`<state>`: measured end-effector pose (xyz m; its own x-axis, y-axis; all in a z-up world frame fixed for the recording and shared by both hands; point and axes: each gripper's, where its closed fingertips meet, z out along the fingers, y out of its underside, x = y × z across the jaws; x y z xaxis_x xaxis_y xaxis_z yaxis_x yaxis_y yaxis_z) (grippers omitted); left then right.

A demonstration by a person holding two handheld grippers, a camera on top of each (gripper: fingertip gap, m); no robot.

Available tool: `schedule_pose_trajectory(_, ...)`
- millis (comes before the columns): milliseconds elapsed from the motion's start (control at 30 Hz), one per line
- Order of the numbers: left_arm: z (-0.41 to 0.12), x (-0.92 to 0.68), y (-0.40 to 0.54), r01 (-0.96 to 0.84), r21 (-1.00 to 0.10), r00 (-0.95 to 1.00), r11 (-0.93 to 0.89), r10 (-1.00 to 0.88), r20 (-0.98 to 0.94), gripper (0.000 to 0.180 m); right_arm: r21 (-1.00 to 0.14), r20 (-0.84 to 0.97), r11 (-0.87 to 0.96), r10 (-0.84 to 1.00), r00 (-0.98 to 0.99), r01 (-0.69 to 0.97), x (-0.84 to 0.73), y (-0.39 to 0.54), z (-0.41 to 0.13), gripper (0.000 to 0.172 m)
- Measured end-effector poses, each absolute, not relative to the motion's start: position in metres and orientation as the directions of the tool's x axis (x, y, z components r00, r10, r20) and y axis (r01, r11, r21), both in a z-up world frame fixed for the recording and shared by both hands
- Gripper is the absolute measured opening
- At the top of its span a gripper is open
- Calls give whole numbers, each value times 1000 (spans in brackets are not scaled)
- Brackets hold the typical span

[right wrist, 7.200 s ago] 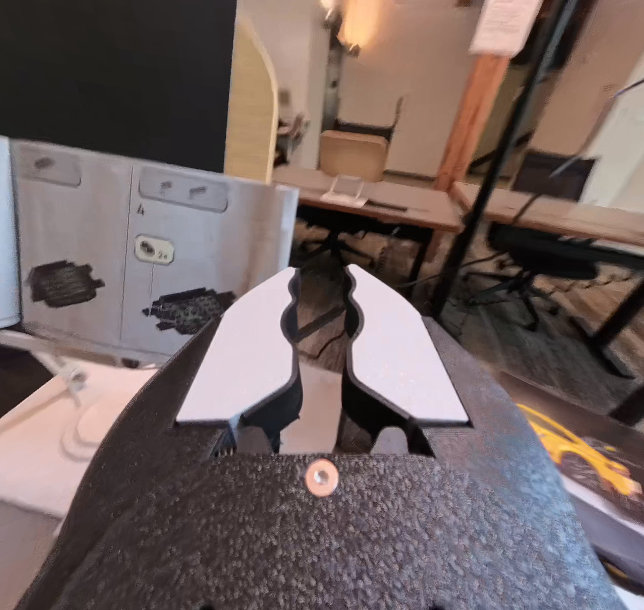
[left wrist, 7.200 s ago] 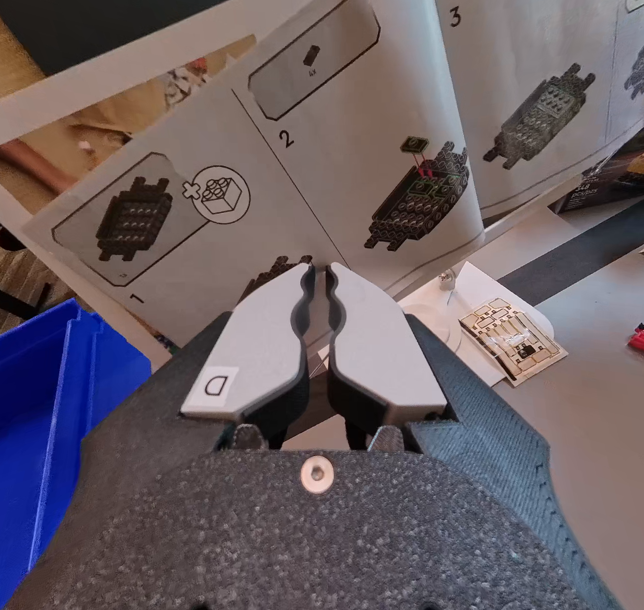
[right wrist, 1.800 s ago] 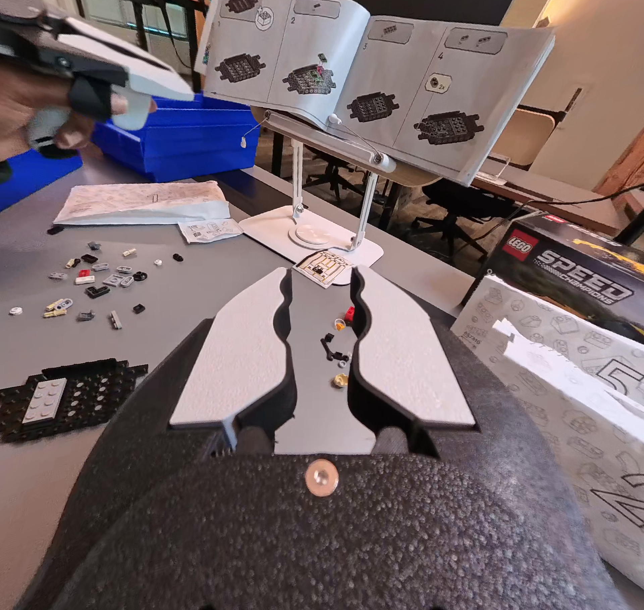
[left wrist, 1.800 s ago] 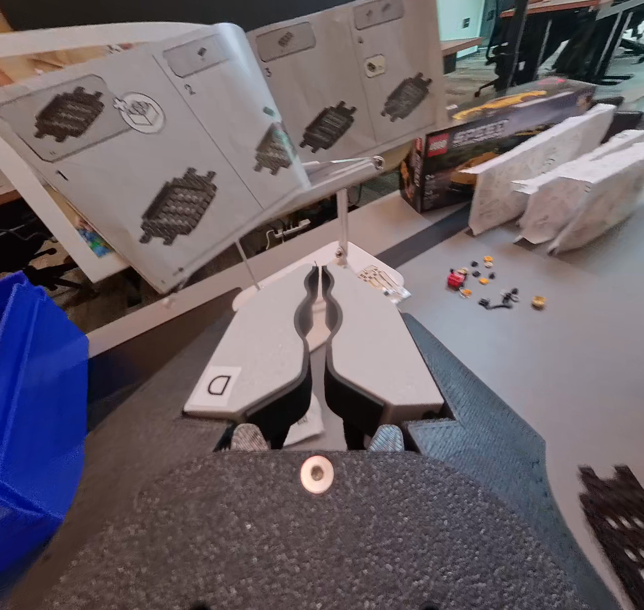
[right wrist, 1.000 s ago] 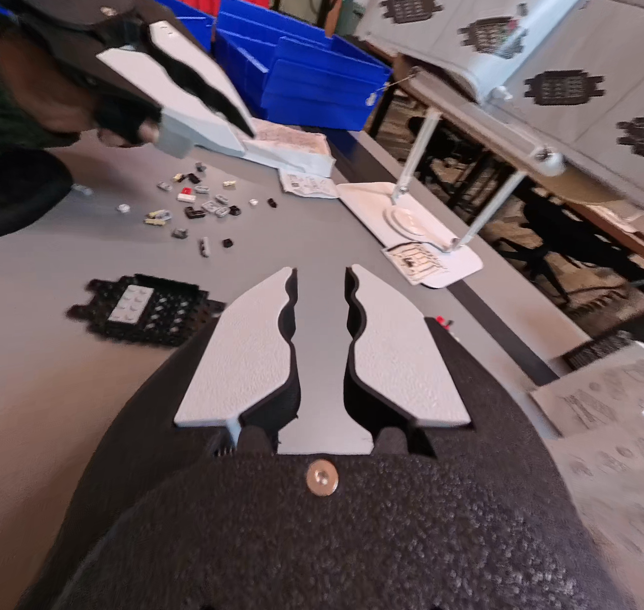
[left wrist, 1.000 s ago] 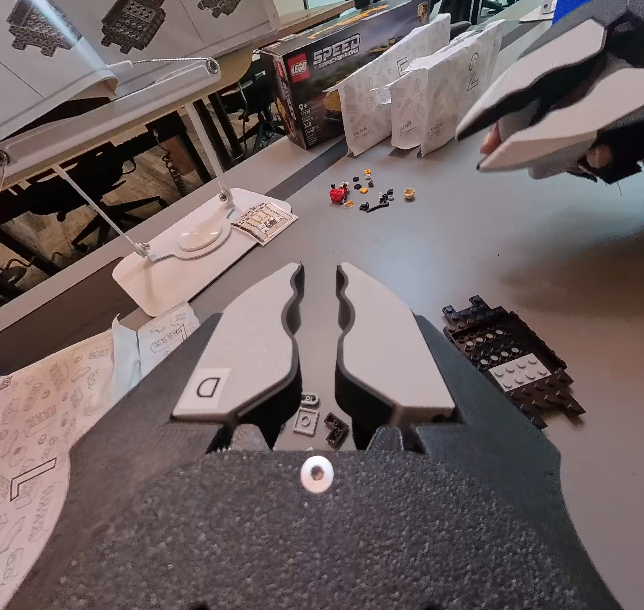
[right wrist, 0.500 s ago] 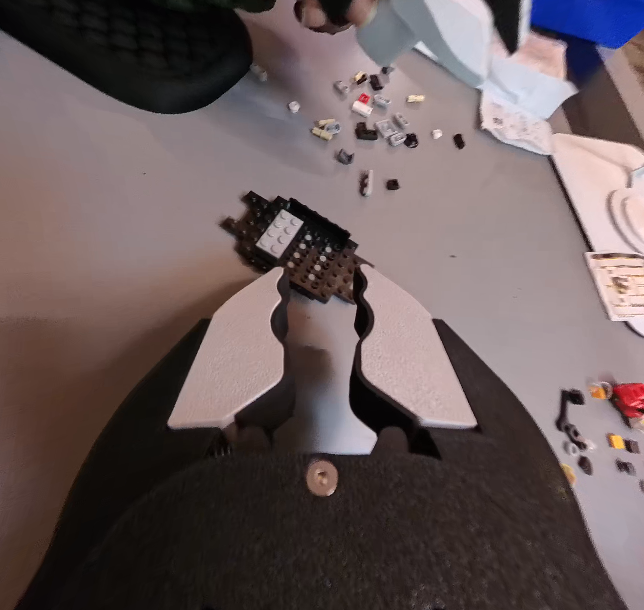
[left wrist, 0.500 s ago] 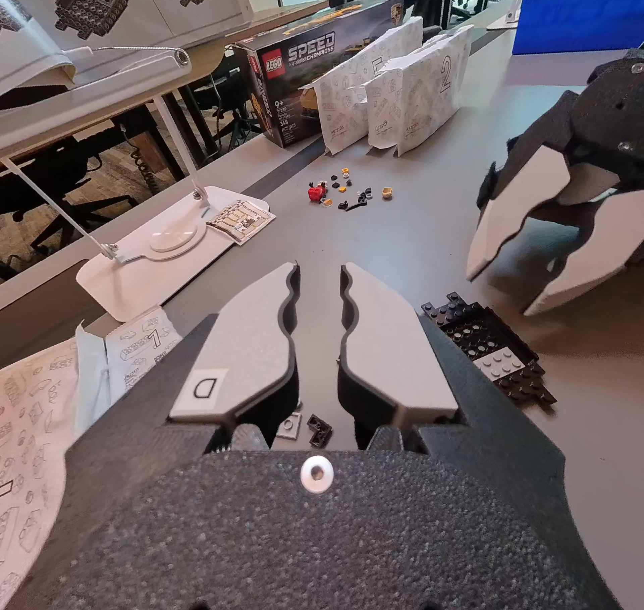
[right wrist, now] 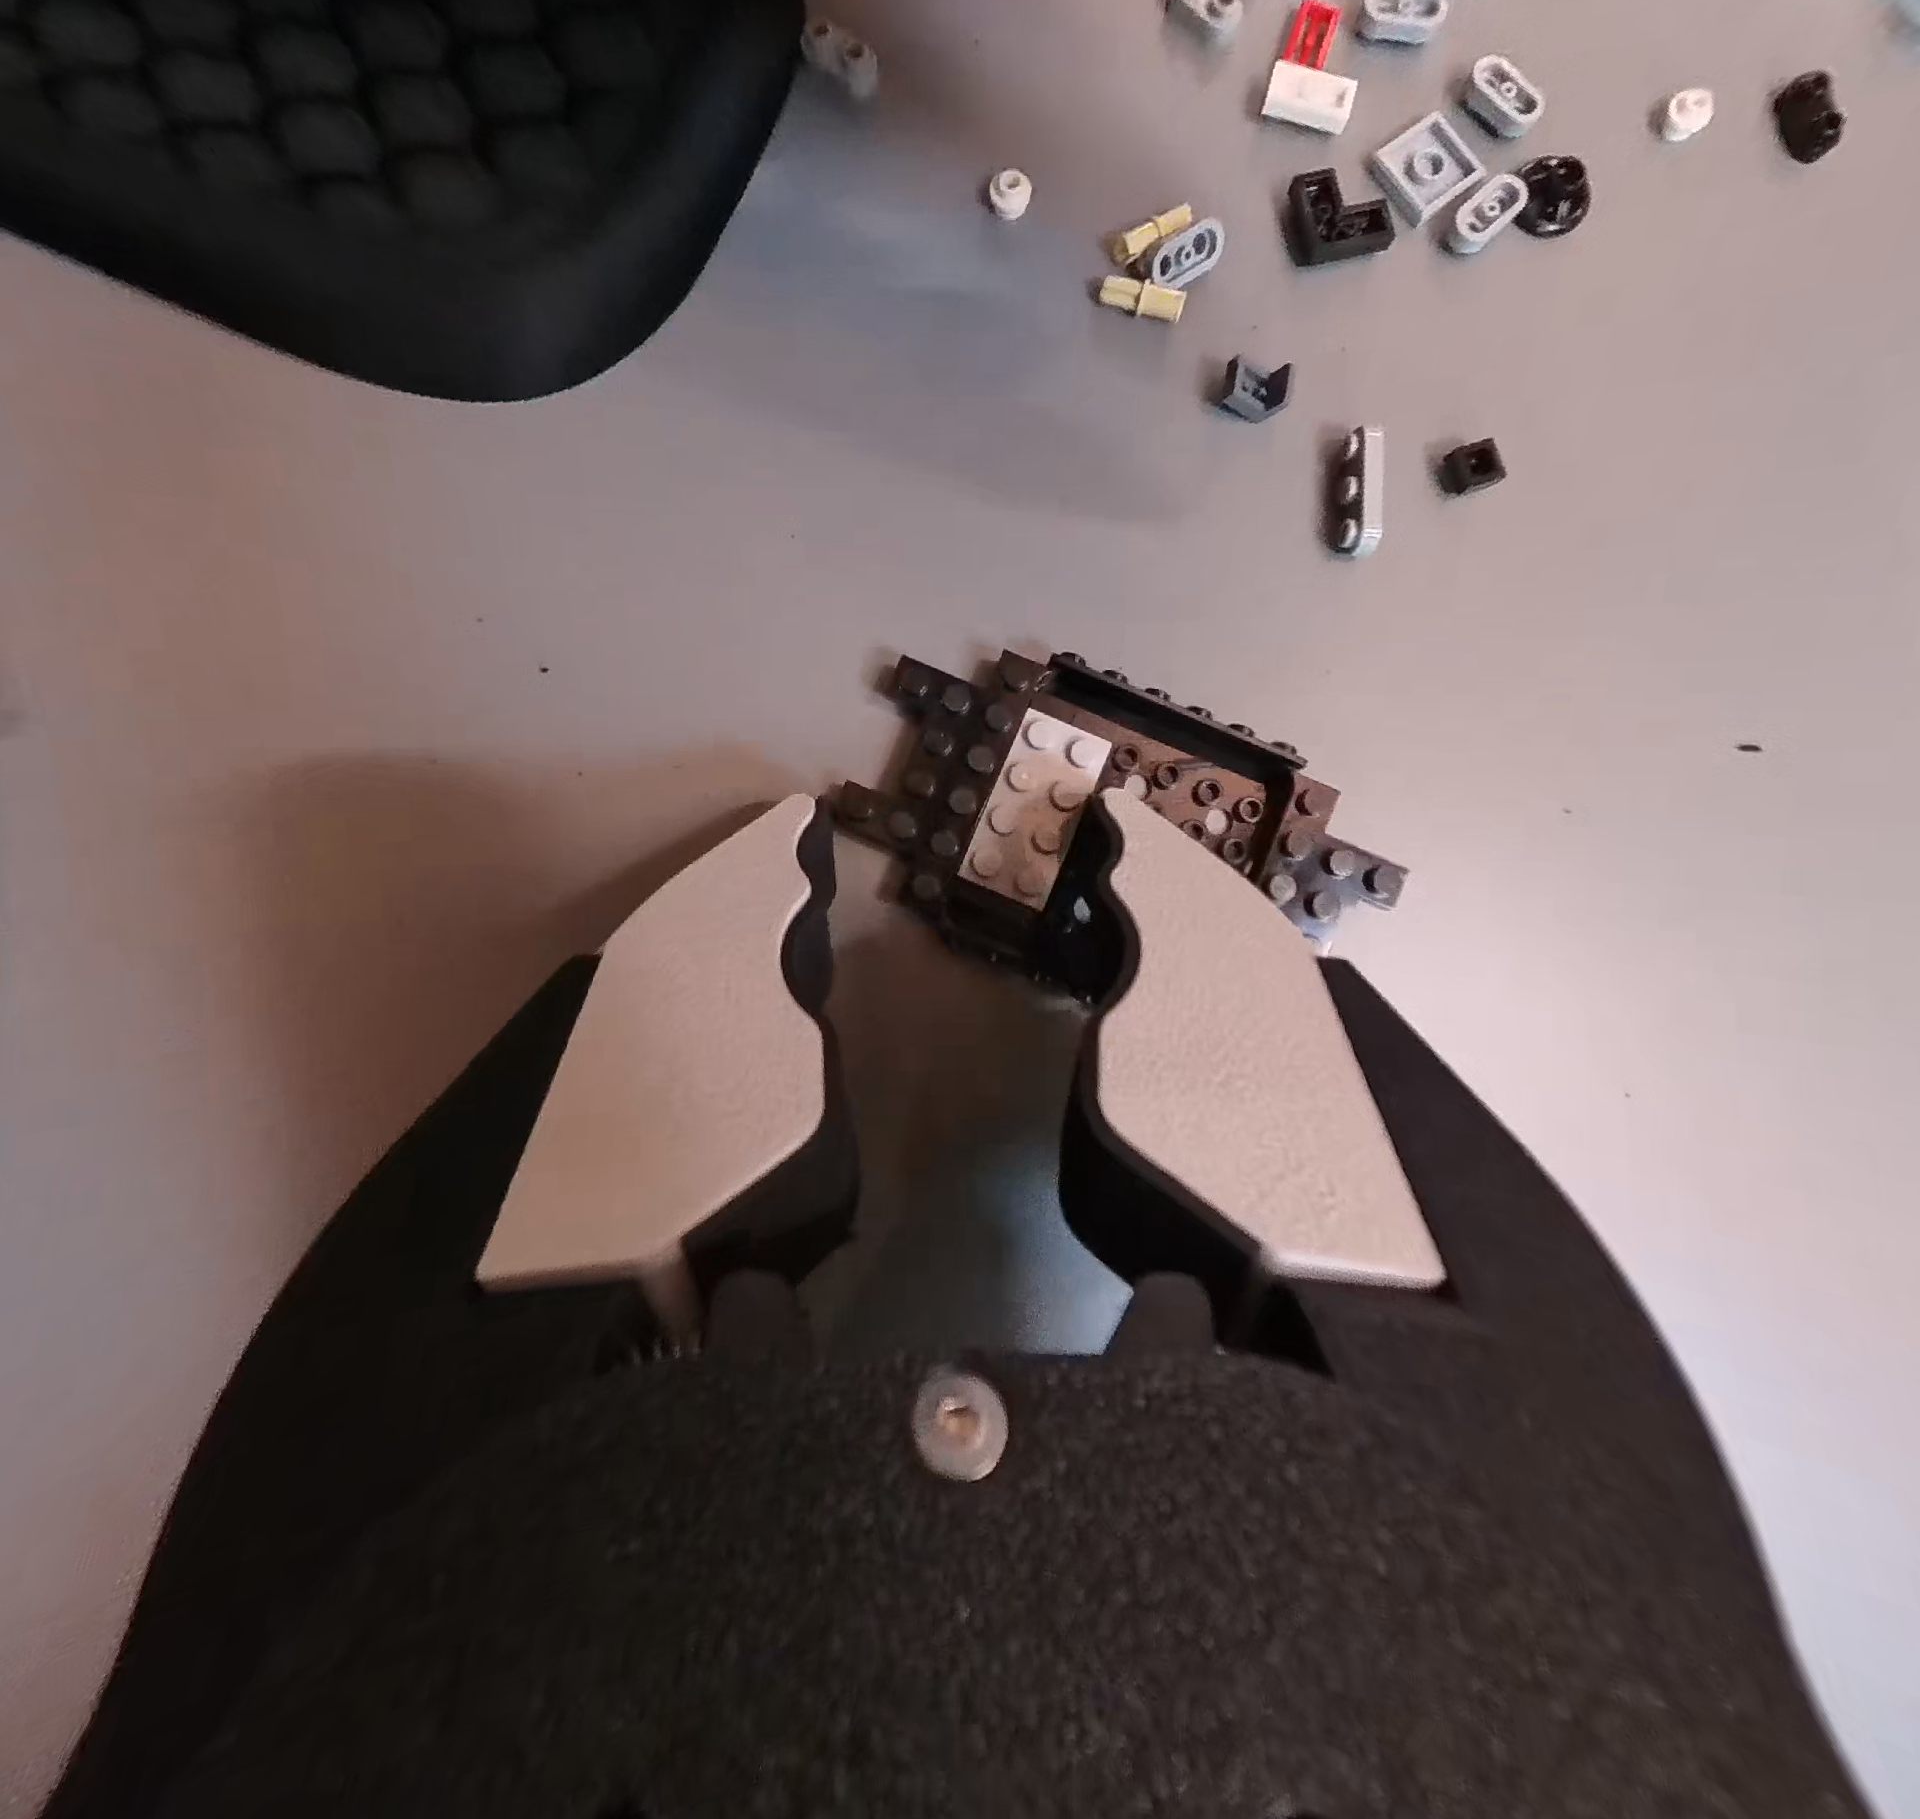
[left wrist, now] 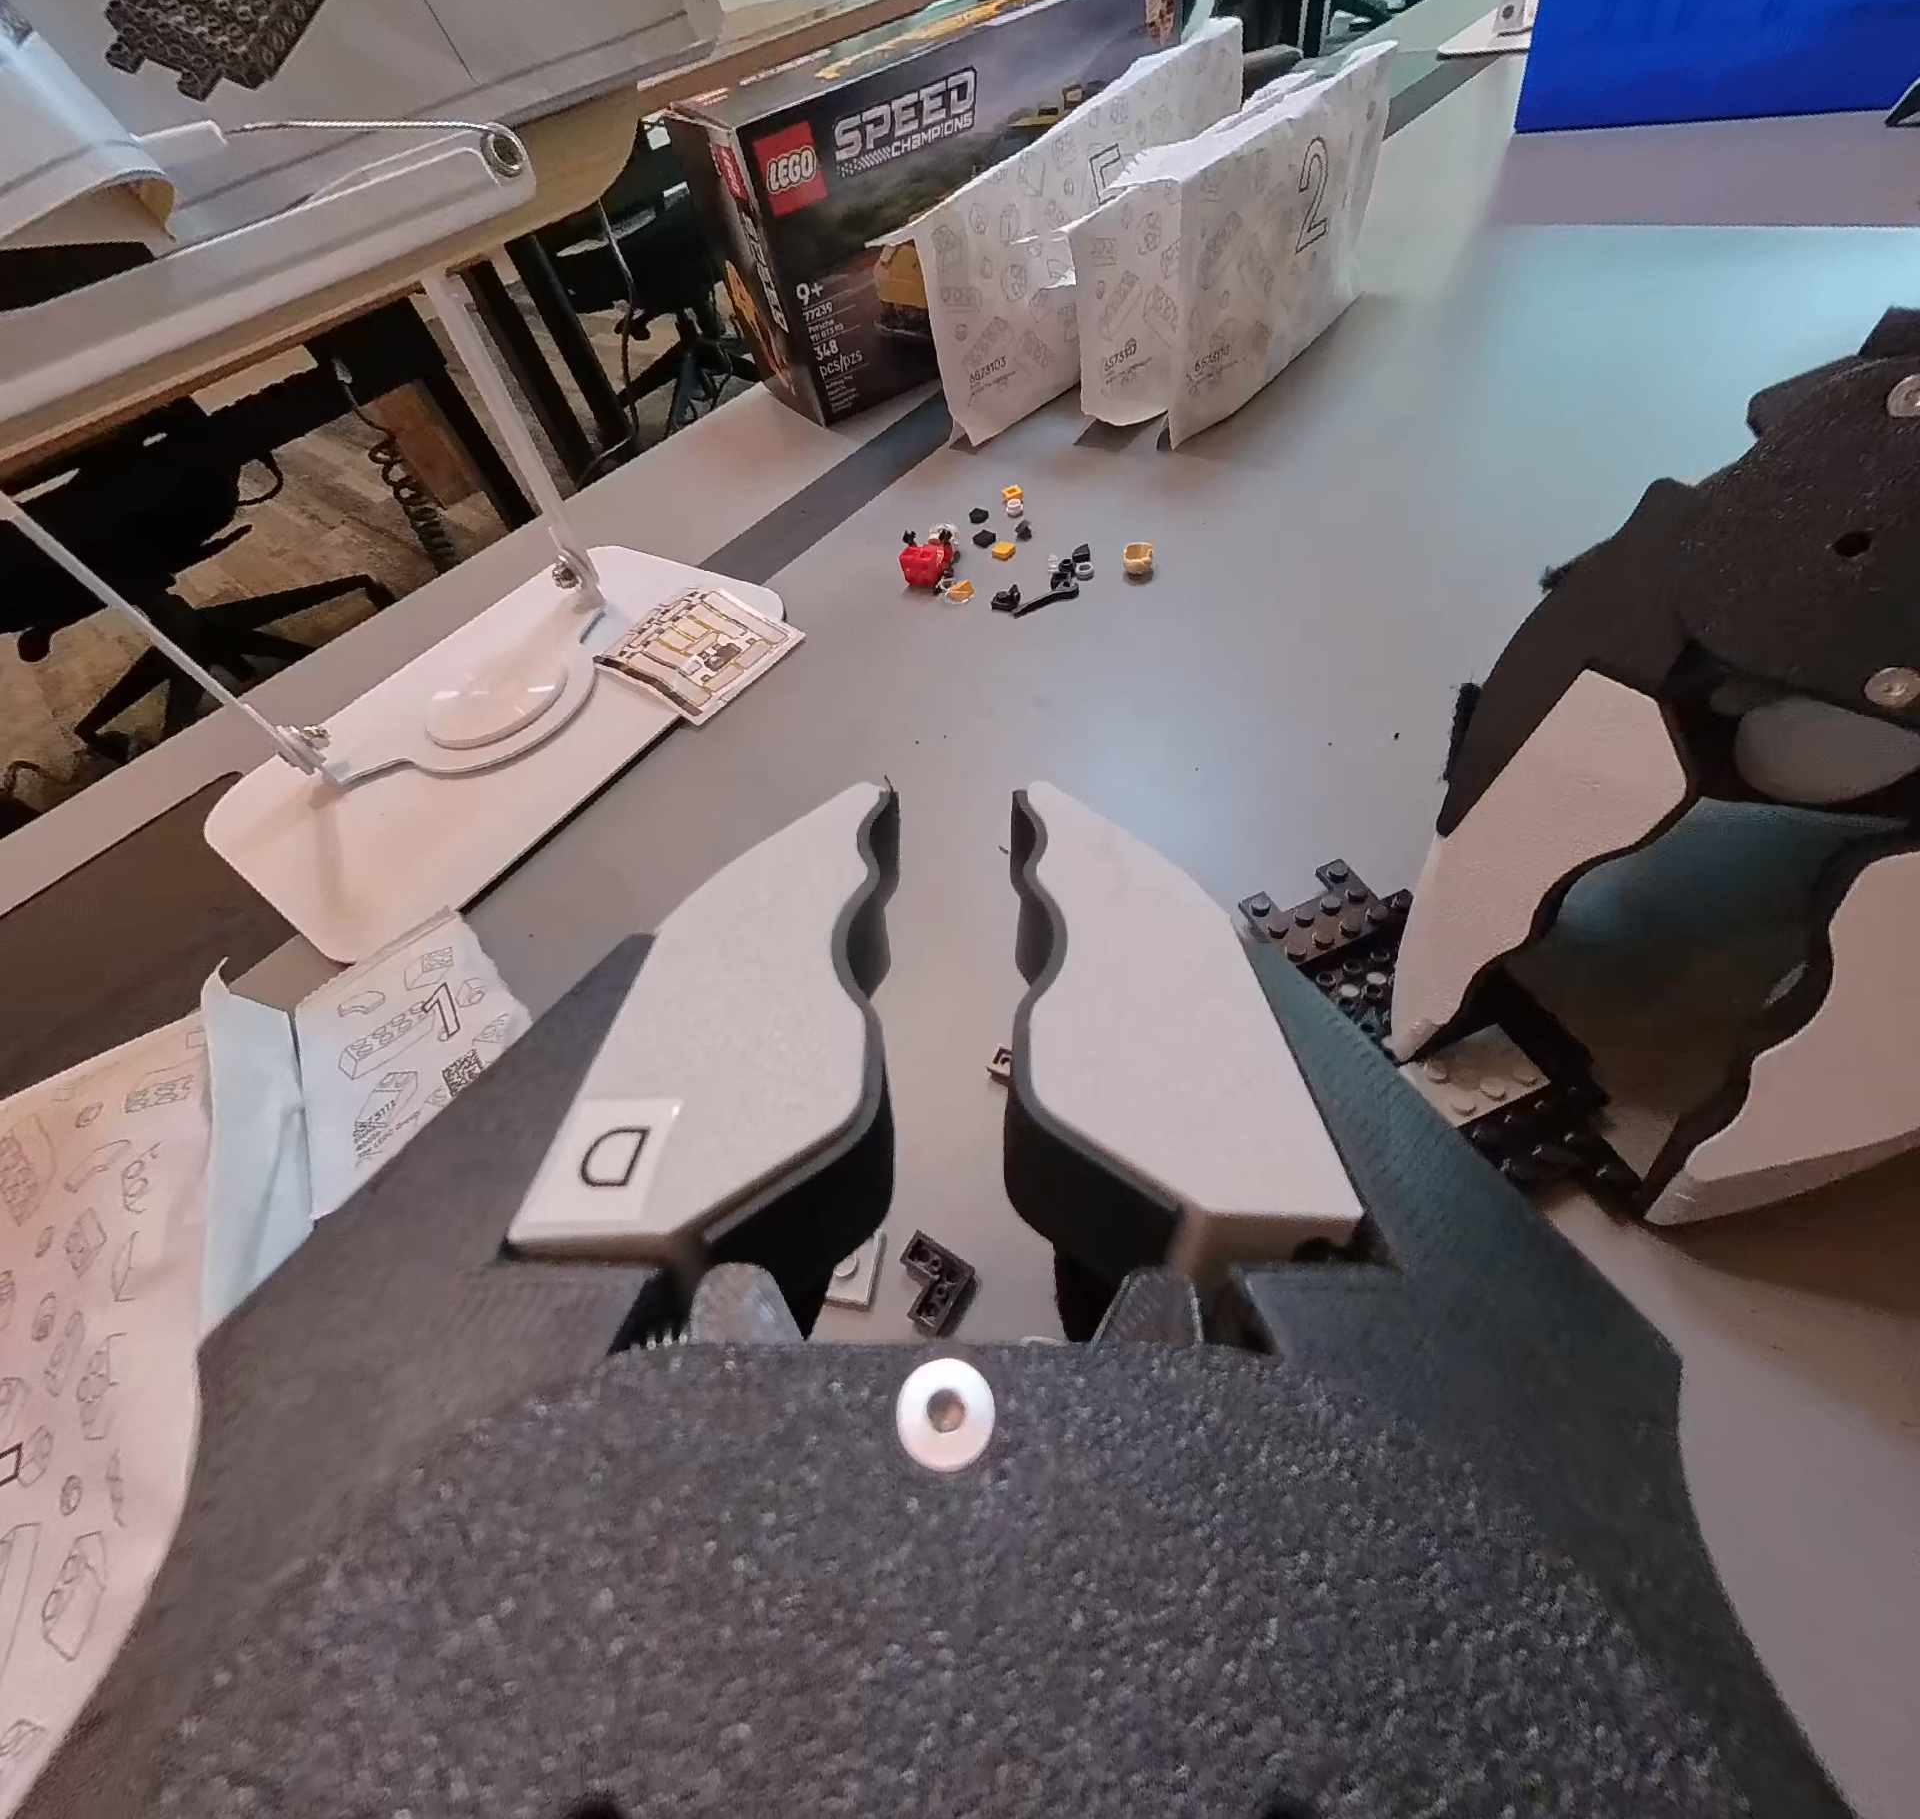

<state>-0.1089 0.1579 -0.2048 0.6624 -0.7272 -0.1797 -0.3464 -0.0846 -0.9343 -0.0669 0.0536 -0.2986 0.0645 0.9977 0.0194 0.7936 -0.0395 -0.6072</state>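
- My left gripper (left wrist: 951,813) hangs low over the grey table (left wrist: 1195,730), its fingers a little apart with only bare table between the tips.
- Under its jaws, close to the body, lie a small black L-shaped piece (left wrist: 938,1291) and a flat grey tile (left wrist: 857,1286); a tiny dark piece (left wrist: 1000,1063) peeks out beside the right finger.
- To its left lies a torn white paper bag (left wrist: 395,1052) printed with brick outlines.
- My right gripper (right wrist: 956,813) is down at the black brick chassis (right wrist: 1236,803), fingers wide apart: the right fingertip (right wrist: 1117,824) is inside the chassis, just beside the light grey plate (right wrist: 1039,793) fixed on it, and the left fingertip (right wrist: 800,824) is outside its edge. The end of the chassis stands between the pads; I cannot see them pressing on it.
- In the left wrist view the chassis lies just right of my left gripper, with the right gripper's tip on it.
- Beyond the chassis a scatter of small grey, black, tan and red-and-white pieces (right wrist: 1423,159) lies on the table, near a black mesh cushion (right wrist: 364,107).
- Farther out stand a white book stand (left wrist: 436,741) with a sticker sheet (left wrist: 696,652) on its base, and another cluster of small pieces (left wrist: 1008,559).
- At the back are three white numbered bags (left wrist: 1164,242) and a dark set box (left wrist: 862,211).
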Motion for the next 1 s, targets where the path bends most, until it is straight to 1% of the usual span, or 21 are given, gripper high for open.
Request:
schedule_pose_trajectory(133,-210,-108,158,-367,-925,653,-97,-735,-182,17,-611,31,-10,999,36,792,-60,53,-298,45)
schedule_pose_trajectory(200,-215,-104,154,-368,-922,622,-116,-768,-152,15,-640,90,50,996,10,767,-54,56,-292,45)
schedule_pose_trajectory(267,-221,-96,145,-341,-923,570,-180,-820,-51,15,-680,197,154,980,-23,716,-50,58,-276,45)
schedule_pose_trajectory(300,-221,-89,137,-304,-927,526,-221,-850,30,15,-710,239,200,970,-36,676,-50,56,-264,45)
schedule_pose_trajectory(367,-213,-76,121,-208,-931,403,-301,-893,199,17,-761,314,268,949,-27,590,-49,52,-239,45)
schedule_pose_trajectory(400,-205,-70,112,-151,-930,330,-334,-904,271,19,-766,358,301,934,-12,567,-47,52,-230,45)
schedule_pose_trajectory(467,-192,-61,96,-71,-899,185,-431,-892,413,23,-740,462,377,887,13,558,-41,53,-222,45)
schedule_pose_trajectory(567,-194,-48,76,-93,-816,29,-571,-821,571,38,-658,599,497,801,-7,565,-39,51,-221,45)
schedule_pose_trajectory(633,-194,-40,70,-94,-789,-15,-607,-792,611,37,-583,666,564,744,-54,585,-41,49,-227,45)
schedule_pose_trajectory(667,-197,-37,69,-106,-774,-17,-624,-778,629,32,-554,687,591,722,-78,586,-42,48,-230,45)
schedule_pose_trajectory(733,-200,-33,65,-125,-747,-39,-653,-749,661,22,-519,707,625,697,-118,584,-45,44,-237,45)
schedule_pose_trajectory(800,-207,-32,68,-133,-729,2,-671,-736,677,10,-502,711,639,689,-143,583,-46,43,-243,45)
schedule_pose_trajectory(867,-213,-30,72,-138,-707,41,-694,-717,696,10,-509,694,618,706,-140,599,-45,46,-248,45)
schedule_pose_trajectory(933,-219,-29,79,-125,-679,91,-723,-690,718,10,-585,615,535,782,-96,610,-46,47,-251,45)
schedule_pose_trajectory(1000,-226,-29,86,-111,-668,161,-736,-677,718,11,-669,500,416,865,-40,616,-48,48,-251,43)
